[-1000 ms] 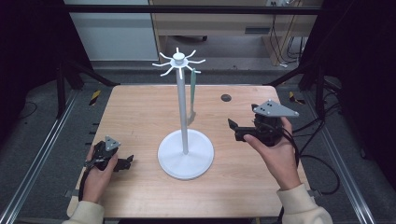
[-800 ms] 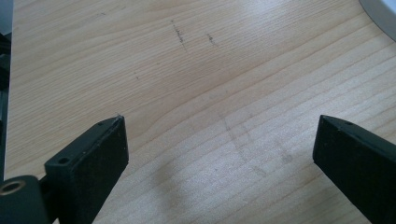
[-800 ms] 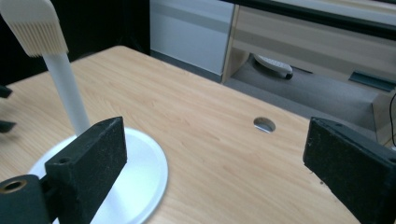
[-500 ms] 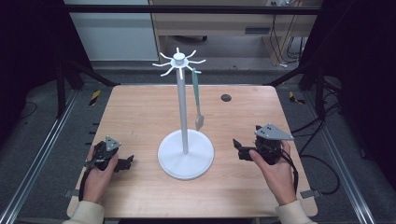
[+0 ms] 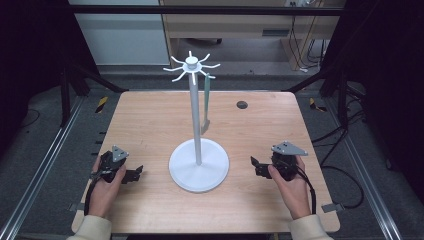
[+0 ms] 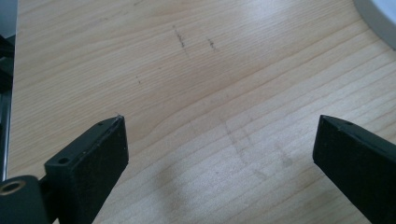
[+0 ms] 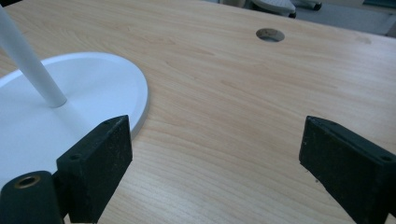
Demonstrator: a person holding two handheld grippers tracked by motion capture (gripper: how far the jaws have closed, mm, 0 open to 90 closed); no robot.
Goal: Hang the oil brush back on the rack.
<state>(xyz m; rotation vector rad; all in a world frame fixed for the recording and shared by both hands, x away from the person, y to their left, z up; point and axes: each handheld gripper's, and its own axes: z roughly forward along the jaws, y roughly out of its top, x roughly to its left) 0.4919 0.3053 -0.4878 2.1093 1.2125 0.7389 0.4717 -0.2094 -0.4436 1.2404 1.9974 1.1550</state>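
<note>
While both grippers rest on the table (image 5: 150,115), jaws spread wide, empty.
Keep right gripper (image 5: 256,166) clear of the stand base (image 5: 199,165); left gripper (image 5: 136,174) stays flat.

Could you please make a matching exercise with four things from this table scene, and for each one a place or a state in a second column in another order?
Things:
1. white stand
2. green strip
3. left gripper
4. round hole

Places or states:
A. hangs from a hook at the top of the pole
B. in the tabletop, far right part
C. stands in the middle of the table
D. open, low over the wood left of the white base

Pairs: 1-C, 2-A, 3-D, 4-B
</note>
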